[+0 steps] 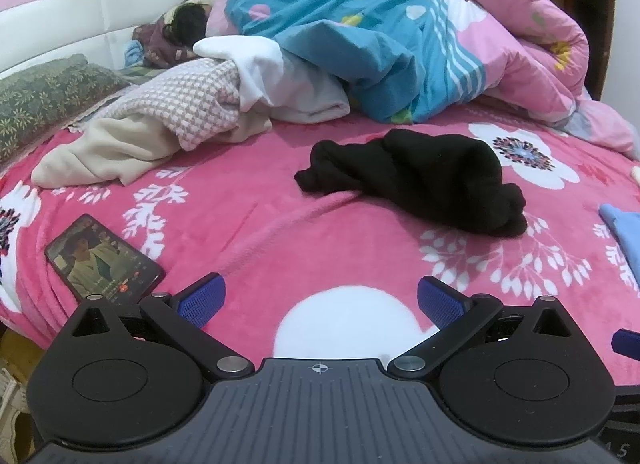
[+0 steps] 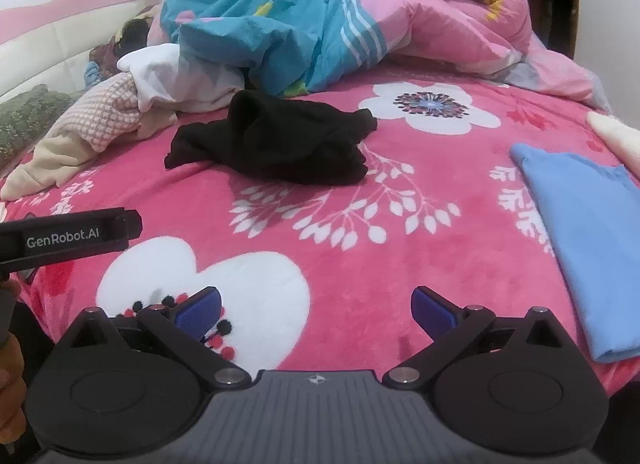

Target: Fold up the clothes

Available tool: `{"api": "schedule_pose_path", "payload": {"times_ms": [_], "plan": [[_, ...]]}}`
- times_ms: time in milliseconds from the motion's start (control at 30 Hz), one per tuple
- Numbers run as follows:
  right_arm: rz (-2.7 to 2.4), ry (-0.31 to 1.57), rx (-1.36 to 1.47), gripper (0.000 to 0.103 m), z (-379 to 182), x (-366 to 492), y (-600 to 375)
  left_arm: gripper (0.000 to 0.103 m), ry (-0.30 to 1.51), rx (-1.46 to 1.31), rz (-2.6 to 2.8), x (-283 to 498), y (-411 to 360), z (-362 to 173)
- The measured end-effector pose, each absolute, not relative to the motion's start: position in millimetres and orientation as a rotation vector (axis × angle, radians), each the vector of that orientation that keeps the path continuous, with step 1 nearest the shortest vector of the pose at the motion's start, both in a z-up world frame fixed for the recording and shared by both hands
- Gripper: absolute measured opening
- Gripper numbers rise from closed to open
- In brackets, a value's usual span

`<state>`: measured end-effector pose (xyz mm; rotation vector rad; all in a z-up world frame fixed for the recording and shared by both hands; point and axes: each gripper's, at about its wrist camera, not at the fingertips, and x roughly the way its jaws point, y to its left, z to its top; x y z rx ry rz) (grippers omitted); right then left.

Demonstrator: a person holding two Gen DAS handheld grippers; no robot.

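Note:
A crumpled black garment (image 1: pixel 424 178) (image 2: pixel 276 144) lies in a heap on the pink floral blanket (image 1: pixel 256 216) (image 2: pixel 400 248) in the middle of the bed. My left gripper (image 1: pixel 320 300) hangs open near the bed's front edge, well short of the garment, with nothing between its blue pads. My right gripper (image 2: pixel 316 308) is open too and empty, over a white flower print. A folded light-blue garment (image 2: pixel 576 232) (image 1: pixel 624 232) lies flat at the right. The left gripper's body (image 2: pixel 68 236) shows at the left of the right wrist view.
A phone (image 1: pixel 102 260) with its screen lit lies at the front left. Behind are a heap of beige, checked and white clothes (image 1: pixel 168 120) (image 2: pixel 100 120), a blue and pink quilt (image 1: pixel 380 32) (image 2: pixel 320 16), a green pillow (image 1: pixel 44 100) and a headboard (image 1: pixel 60 16).

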<state>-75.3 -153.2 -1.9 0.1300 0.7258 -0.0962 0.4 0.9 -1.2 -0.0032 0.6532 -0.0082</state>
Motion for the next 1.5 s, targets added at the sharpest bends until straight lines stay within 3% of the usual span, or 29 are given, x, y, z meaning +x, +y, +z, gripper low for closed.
{"api": "schedule_pose_path", "payload": {"times_ms": [1500], "plan": [[-0.211, 0.739, 0.053, 0.103, -1, -68, -147, 0.103, 0.69, -0.01, 0.018, 1, 10, -6]]}}
